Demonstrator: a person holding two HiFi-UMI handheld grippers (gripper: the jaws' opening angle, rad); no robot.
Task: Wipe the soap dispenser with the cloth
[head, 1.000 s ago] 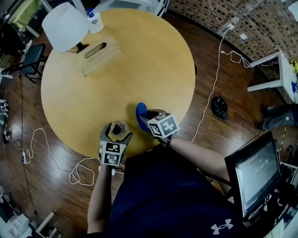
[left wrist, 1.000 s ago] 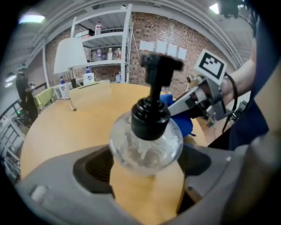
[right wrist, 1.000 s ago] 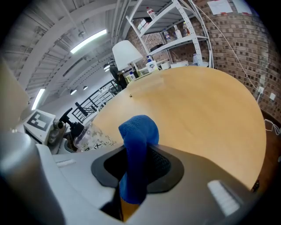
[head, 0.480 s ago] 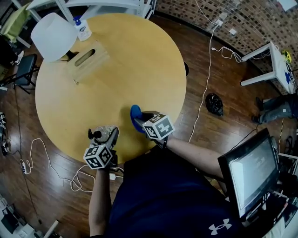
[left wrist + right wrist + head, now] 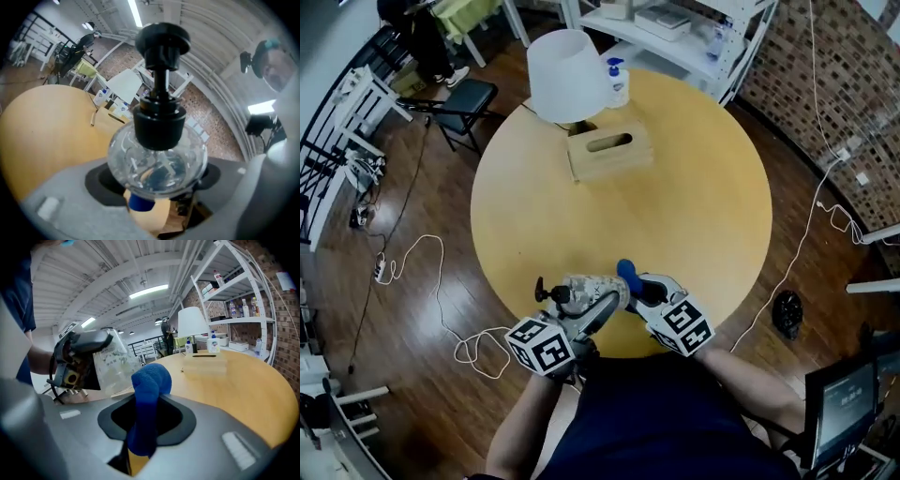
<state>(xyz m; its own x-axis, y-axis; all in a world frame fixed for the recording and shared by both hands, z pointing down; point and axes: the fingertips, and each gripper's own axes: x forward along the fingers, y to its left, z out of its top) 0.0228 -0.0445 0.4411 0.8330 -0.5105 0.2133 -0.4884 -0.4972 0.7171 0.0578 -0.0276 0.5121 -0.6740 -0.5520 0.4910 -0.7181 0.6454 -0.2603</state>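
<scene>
While both things hang over counter (image 5: 694,187) edge, wiping looks not started. Left gripper (image 5: 595,309) fingers squeeze dispenser (image 5: 157,157), tipped sideways. Right gripper (image 5: 649,291) fingers pinch blue cloth (image 5: 149,380), just beside dispenser; can't tell if touching. All rubbing left to do.

Glossy clear body showing on soap dispenser (image 5: 157,159); pump (image 5: 161,42) looking matt black plastic; cloth (image 5: 149,380) looking soft, fuzzy; round table (image 5: 675,197) showing smooth pale wood.
</scene>
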